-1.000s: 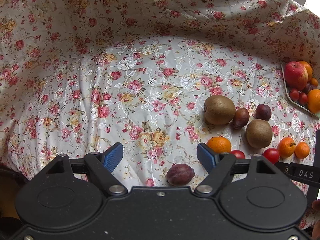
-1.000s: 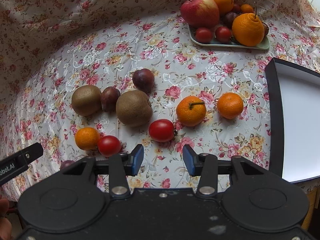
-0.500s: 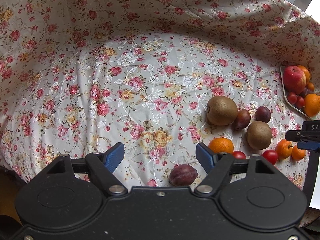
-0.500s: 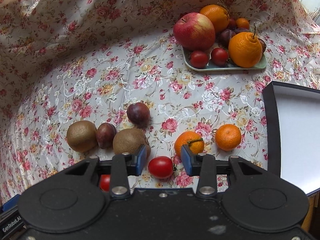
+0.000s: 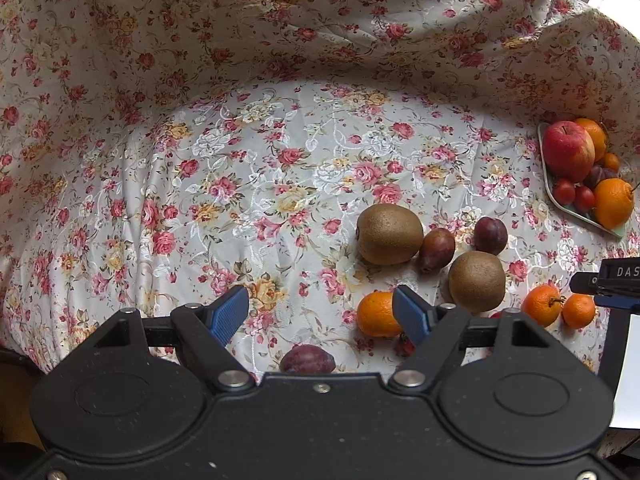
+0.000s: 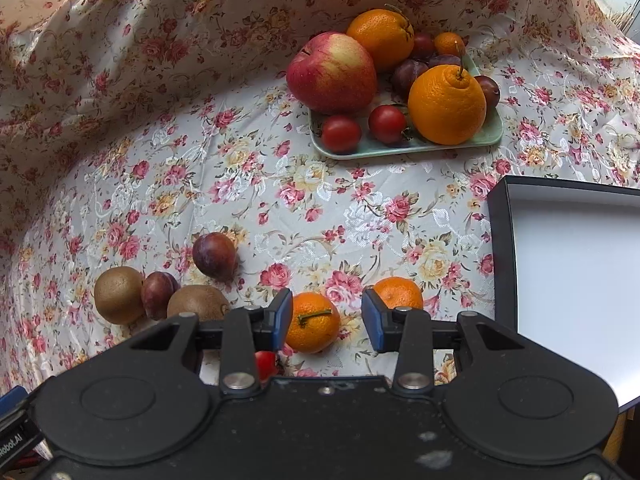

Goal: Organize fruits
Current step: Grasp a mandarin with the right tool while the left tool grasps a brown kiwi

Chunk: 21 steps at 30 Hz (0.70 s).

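The stemmed mandarin point(image 6: 313, 322) lay on the floral cloth point(image 6: 320, 208), framed between the right gripper point(image 6: 326, 316)'s half-spread pads, untouched. It looked light, soft-skinned, prone to rolling; gripping across its middle seemed safest. The left gripper point(image 5: 320, 312) stood wide, empty, jaws opening above 1 plum point(image 5: 307, 360).

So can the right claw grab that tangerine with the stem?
Probably yes. The right claw stands open just over the stemmed tangerine, nothing lies between them, and the other tangerine sits off to the side.
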Tool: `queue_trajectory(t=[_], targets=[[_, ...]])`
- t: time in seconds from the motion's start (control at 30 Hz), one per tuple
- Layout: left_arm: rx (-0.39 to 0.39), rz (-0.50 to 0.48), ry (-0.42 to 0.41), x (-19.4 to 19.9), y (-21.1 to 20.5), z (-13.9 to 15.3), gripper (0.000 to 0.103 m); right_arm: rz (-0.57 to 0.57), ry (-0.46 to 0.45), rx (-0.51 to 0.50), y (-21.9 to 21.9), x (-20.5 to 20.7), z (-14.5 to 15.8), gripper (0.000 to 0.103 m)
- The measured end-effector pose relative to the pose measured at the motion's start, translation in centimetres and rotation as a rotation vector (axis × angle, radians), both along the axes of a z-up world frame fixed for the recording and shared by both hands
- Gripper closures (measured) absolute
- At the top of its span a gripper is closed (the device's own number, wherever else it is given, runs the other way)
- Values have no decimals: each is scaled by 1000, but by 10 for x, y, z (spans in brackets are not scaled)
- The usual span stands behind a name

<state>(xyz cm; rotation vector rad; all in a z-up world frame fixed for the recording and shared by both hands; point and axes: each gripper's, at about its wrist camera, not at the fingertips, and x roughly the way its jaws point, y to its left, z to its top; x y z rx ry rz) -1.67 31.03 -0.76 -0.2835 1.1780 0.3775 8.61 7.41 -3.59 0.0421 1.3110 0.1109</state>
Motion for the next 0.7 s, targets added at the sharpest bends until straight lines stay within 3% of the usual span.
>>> queue_trajectory(t=[0.13, 0.3, 0.7], targets=[[35, -53, 22, 25, -22, -6, 24, 33, 12, -69, -9, 7, -10, 62], [38, -100, 10, 52, -39, -4, 24, 51, -7, -37, -20, 17, -8, 62], [-37, -59, 72, 68, -31, -23, 24, 52, 105, -77, -21, 31, -36, 62]])
